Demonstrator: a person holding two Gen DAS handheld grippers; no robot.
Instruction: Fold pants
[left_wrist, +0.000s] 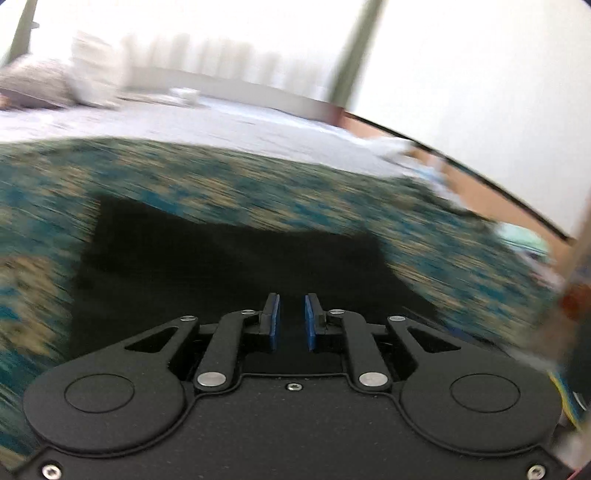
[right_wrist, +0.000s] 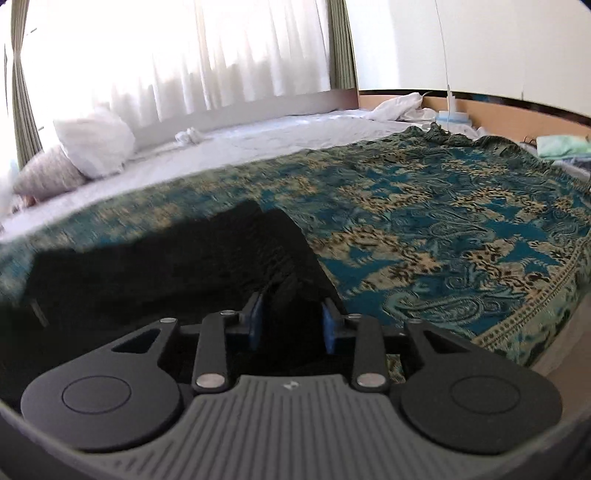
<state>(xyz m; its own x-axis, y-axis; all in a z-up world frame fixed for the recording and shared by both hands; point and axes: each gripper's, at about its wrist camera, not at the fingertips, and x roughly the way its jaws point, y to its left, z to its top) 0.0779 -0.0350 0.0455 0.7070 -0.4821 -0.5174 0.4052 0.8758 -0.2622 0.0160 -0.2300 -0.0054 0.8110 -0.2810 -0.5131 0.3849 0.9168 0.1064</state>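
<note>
Black pants (left_wrist: 229, 258) lie flat on a teal and beige patterned blanket (left_wrist: 258, 177). My left gripper (left_wrist: 292, 314) hovers over their near part. Its blue pads stand a narrow gap apart, and I see only the dark cloth below in that gap. This view is motion-blurred. In the right wrist view the pants (right_wrist: 166, 258) stretch away to the left. Their right edge is bunched up into a ridge between the pads of my right gripper (right_wrist: 291, 308), which is shut on that fold at the blanket's (right_wrist: 443, 221) near side.
The blanket covers a bed with a white sheet (right_wrist: 258, 140). White and grey pillows (right_wrist: 92, 140) sit at the far left under a curtained window. Crumpled white cloth (right_wrist: 399, 105) and folded pale green clothes (right_wrist: 561, 146) lie along the far right edge by the wall.
</note>
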